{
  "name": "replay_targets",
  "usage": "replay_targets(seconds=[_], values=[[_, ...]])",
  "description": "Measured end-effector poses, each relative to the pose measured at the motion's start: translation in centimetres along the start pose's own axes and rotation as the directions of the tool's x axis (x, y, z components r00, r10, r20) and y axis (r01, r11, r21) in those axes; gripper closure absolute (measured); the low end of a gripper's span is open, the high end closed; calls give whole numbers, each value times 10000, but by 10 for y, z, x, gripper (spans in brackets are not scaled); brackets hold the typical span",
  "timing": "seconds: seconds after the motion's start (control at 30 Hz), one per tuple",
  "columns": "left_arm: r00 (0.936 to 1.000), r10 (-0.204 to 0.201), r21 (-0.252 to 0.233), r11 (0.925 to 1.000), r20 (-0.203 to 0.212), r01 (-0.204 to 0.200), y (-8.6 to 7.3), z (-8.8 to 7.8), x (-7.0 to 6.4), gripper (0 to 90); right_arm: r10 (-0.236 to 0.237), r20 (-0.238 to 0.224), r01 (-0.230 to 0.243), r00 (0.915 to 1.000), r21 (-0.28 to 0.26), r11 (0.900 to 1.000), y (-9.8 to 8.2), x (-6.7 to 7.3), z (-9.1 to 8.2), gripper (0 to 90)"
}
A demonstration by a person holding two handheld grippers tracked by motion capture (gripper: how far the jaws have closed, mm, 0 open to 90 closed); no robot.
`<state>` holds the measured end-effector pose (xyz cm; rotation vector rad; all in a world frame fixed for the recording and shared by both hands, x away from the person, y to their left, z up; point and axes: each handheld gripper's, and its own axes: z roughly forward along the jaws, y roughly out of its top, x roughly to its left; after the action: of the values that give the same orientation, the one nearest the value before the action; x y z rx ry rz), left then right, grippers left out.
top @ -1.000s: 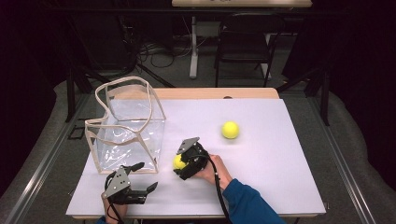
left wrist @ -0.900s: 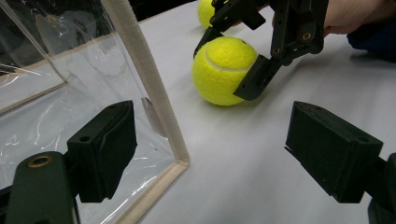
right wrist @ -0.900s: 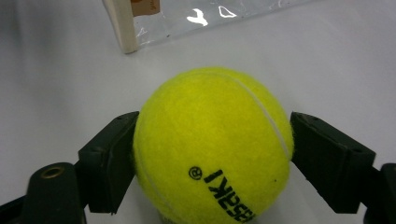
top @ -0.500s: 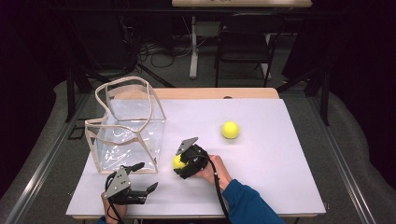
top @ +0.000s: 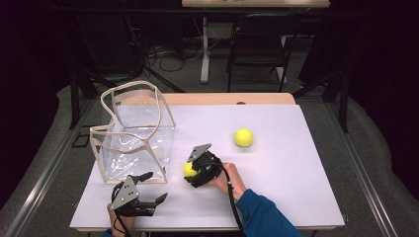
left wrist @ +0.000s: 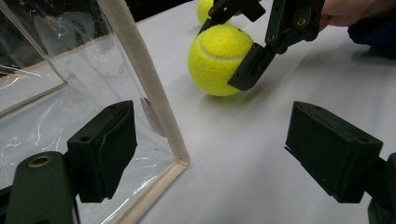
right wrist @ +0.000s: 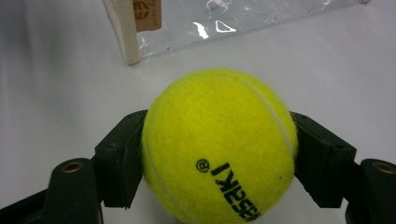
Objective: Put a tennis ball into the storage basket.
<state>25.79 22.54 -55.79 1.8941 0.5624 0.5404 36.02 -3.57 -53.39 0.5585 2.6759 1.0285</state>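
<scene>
Fingers [right wrist: 119, 156] of the right gripper [top: 195, 171] are pressing on both sides of a tennis ball [right wrist: 218, 147], holding it low at the middle of the right gripper view, seemingly on or just above the white table [top: 296, 197]. The left gripper [top: 148, 190], sitting at the lower left of the high view, is standing spread wide with nothing between its jaws, flanking a bottom corner of the bag.

Working down from the largest thing: the clear bag [top: 136, 143] is standing open-topped at the left of the high view, and nothing is lying inside it, so no ball is stowed yet. A second tennis ball [top: 243, 137] is resting right of centre, well apart from both grippers. By my judgement the work is only beginning: one ball is gripped but not yet lifted over the rim, and the other is waiting untouched.

As for writing, black letters reading "ESKI" with a ® mark are showing on the held ball; the word's start is cut off. A small tan tag [right wrist: 146, 14] on the bag's seam at the upper left is bearing a mark too small to read.
</scene>
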Motion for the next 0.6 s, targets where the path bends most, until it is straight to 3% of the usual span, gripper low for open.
replay_targets(seconds=[0.6], values=[[10000,-5,-4,10000,-27,5,0,0,0,159,-70,234,80,9997,-401,9992,9,-4,-15,258]])
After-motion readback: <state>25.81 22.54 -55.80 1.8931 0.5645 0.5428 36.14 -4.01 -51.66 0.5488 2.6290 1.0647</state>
